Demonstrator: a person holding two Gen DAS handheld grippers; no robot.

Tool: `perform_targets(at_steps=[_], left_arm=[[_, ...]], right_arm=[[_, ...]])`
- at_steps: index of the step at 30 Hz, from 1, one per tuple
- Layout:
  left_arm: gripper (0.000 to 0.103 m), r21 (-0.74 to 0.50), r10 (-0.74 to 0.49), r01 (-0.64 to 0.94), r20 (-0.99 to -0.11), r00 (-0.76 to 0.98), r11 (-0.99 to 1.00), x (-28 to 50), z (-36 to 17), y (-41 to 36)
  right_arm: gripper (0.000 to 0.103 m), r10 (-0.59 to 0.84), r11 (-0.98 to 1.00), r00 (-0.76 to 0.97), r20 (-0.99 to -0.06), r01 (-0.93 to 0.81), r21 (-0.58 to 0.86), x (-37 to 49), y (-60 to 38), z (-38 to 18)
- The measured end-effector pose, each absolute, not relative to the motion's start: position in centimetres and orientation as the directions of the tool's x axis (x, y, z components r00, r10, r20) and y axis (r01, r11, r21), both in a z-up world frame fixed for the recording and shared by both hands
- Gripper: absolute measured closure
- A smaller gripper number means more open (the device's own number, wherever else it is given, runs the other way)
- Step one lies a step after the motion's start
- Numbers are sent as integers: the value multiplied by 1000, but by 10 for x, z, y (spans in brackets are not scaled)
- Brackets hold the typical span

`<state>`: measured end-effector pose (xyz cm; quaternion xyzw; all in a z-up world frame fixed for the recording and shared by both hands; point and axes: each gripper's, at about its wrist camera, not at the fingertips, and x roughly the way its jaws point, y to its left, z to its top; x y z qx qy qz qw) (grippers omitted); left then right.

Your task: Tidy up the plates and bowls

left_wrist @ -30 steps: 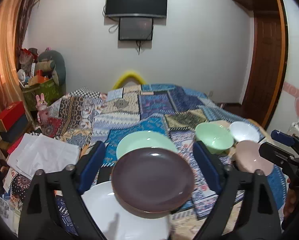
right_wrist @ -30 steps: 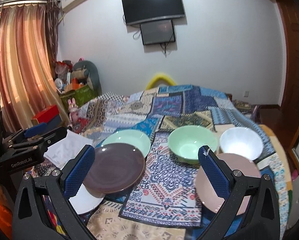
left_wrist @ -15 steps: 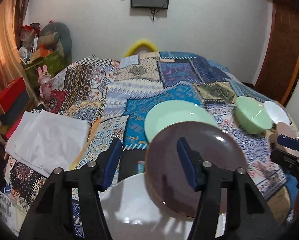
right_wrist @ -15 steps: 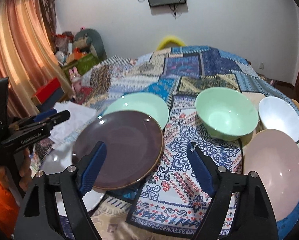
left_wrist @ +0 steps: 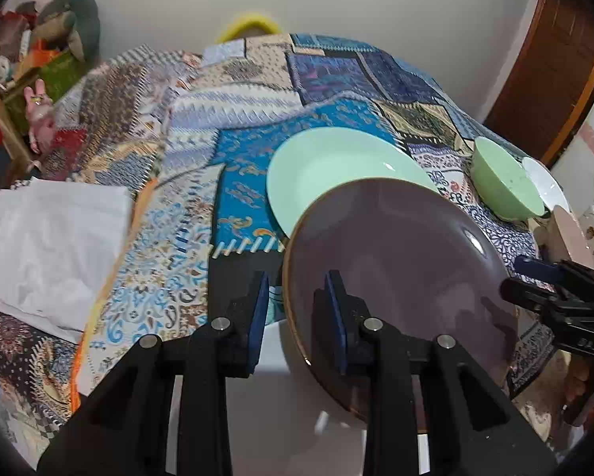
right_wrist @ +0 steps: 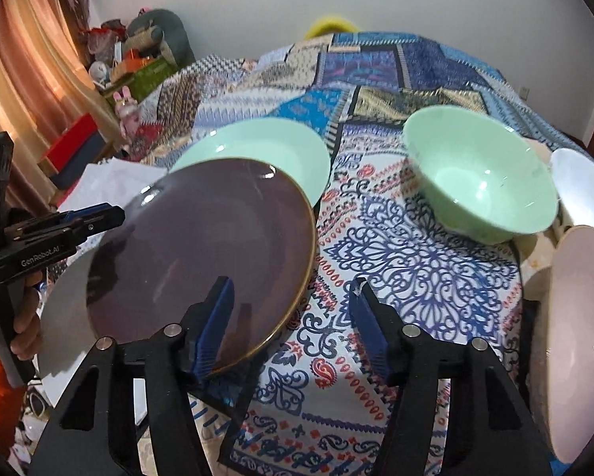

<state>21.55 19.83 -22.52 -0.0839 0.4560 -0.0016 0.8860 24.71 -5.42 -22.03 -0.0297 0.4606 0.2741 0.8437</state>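
Note:
A brown plate (left_wrist: 396,261) (right_wrist: 201,246) lies partly on a white plate (left_wrist: 273,361) (right_wrist: 62,309) and over the near edge of a mint-green plate (left_wrist: 336,166) (right_wrist: 265,142). My left gripper (left_wrist: 297,309) straddles the brown plate's left rim. Its jaws are closing, and a gap shows beside each pad. My right gripper (right_wrist: 293,317) straddles the right rim, also closing, with its pads clear of the plate. A green bowl (right_wrist: 483,182), a white bowl (right_wrist: 582,182) and a pink plate (right_wrist: 582,309) sit to the right.
A patchwork cloth (left_wrist: 185,214) covers the surface. A folded white cloth (left_wrist: 50,246) lies at the left edge. Soft toys and boxes (right_wrist: 146,51) are stacked by the curtain at far left. A wooden door (left_wrist: 546,59) stands at the right.
Both grippers have sunk and tilted down toward the brown plate. Their jaws have narrowed from wide apart, and each now has a rim of the plate between its fingers.

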Motion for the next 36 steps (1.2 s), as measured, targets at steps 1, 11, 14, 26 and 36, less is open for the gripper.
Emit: perform_targets(at_steps=[1,11,14,26,36], left_arm=[[73,-153,-85,-69,-811,578,986,216,-226,198],[82,-179,-127,-52,-847,515,982,226,-234,201],[83,-209,-151,-59,-848,508,976,228,-234,205],[83,-186,-142,-42,-860,490,982,228,-233,199],[83,-187,-120,-80,-849,514,979,220,-226,196]], right_arm=[[51,435,848,415,-799,-489,207,249,-53,-222],[74,430,841,366,-825,-496,218,259,-45,-228],[75,435,840,356,-827,-491,231,260,-44,-230],[75,482,827,306,-821,-468,311,261,-46,-234],[76,498,831,324,-804,-444,335,259,-50,-228]])
